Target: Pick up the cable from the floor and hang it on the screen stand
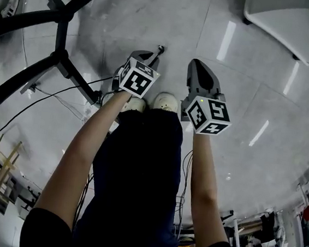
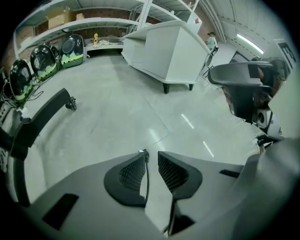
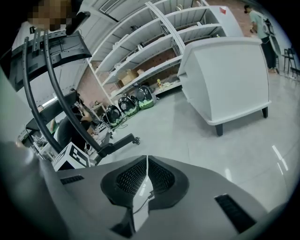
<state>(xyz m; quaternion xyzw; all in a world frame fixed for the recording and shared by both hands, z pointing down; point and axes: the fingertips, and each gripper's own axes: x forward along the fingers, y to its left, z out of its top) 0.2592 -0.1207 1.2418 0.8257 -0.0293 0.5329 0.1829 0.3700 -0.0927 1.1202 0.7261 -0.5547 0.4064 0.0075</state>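
Grey polished floor (image 1: 155,16) fills the head view, with the black legs of the screen stand (image 1: 62,28) spreading at the left and the person's shoes (image 1: 165,101) just below the two grippers, both held low over the floor.

The pick-up looks to be the step in hand. The cable (image 2: 147,178) runs lengthwise through the left gripper (image 2: 152,153), its plug end poking out past the tips. The fingers (image 2: 173,173) stand a little apart. The cable lies along one ribbed pad, and a clear gap separates it from the other, so nothing clamps it.

The right gripper (image 3: 147,158) has its fingers (image 3: 131,178) pressed together, with nothing visible between the pads.

Next, I judge, the left fingers must close firmly on the cable before it is lifted toward the stand at the left, or it may slip out.
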